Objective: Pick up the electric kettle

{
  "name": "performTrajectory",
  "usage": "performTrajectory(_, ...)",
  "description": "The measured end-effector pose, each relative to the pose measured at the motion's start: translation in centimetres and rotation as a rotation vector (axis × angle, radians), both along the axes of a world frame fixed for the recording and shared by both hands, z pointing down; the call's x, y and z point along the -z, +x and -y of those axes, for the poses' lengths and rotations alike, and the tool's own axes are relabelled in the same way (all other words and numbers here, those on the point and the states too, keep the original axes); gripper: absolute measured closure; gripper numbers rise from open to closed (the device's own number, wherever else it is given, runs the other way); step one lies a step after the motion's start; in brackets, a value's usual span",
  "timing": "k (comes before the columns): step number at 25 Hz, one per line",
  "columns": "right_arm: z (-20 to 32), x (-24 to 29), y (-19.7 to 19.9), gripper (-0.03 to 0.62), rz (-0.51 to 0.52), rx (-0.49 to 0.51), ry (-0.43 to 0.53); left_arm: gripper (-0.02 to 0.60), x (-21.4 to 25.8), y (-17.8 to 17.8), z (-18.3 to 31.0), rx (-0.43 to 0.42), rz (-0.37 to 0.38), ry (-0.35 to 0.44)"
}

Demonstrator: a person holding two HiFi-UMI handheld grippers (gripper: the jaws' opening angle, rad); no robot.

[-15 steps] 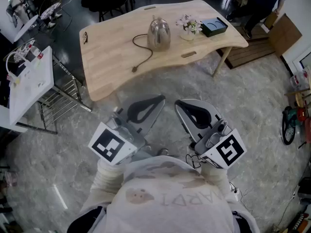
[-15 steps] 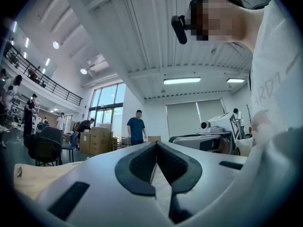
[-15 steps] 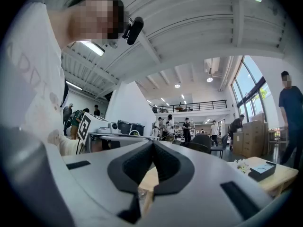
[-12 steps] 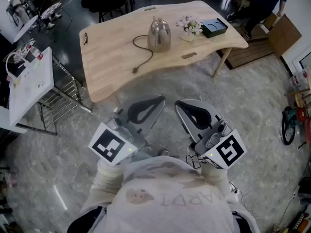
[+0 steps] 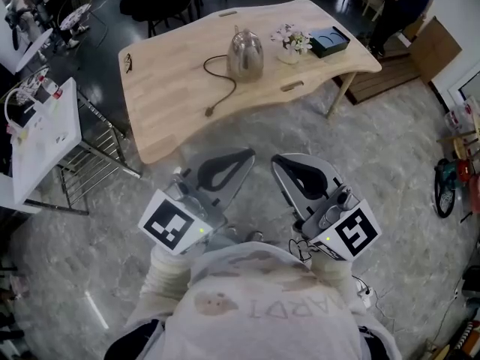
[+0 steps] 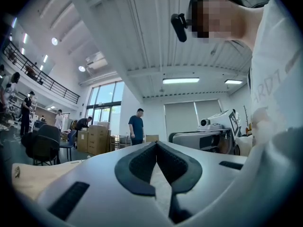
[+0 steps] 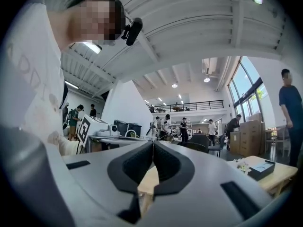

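Closest in, the left gripper [image 5: 244, 158] and right gripper [image 5: 279, 163] are held side by side in front of the person's white top [image 5: 259, 306], each with its marker cube toward the body. The left gripper's fingers [image 6: 137, 167] are clenched tip to tip with nothing between them; the right gripper's fingers [image 7: 173, 167] are likewise clenched and empty. Both hang over the grey marbled floor [image 5: 375, 148], short of the wooden counter [image 5: 172, 81]. Farther out, the electric kettle [image 5: 245, 53] stands upright toward the counter's far middle, well apart from both grippers; its black cord [image 5: 223, 88] trails toward the near edge. To its right sit a small bunch of flowers [image 5: 292, 42] and a dark box [image 5: 331, 41].
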State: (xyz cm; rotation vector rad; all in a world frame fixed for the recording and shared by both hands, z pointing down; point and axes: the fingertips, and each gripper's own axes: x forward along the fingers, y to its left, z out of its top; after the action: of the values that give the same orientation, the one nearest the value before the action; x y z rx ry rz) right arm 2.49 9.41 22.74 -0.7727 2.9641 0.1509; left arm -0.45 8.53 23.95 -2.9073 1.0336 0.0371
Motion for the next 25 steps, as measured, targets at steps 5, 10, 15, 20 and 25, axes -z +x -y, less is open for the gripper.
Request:
performTrajectory(5,0.4,0.3,-1.0,0.574,0.052,-0.008,-0.015,0.568,-0.4,-1.7,1.2,0.011,-0.037,0.043)
performTrajectory(10,0.7,0.3,-2.6,0.575,0.04,-0.036,-0.002,0.566,-1.8,-2.6,1.8,-0.033,0.009,0.022)
performTrajectory(15,0.9,-0.5,-4.0,0.576,0.025,-0.07,-0.004,0.464,-3.5,-3.5,3.2,-0.054,0.055,0.017)
performTrajectory(20,2.2,-0.6,-4.4,0.576,0.018,-0.085,-0.017,0.413,-4.7,-3.5,4.7,-0.088,0.025,-0.034)
performTrajectory(25,4.7,-0.7,-4.7,0.574,0.02,-0.078,-0.006,0.395,-5.6,-3.7,7.4,-0.096,0.039,-0.034)
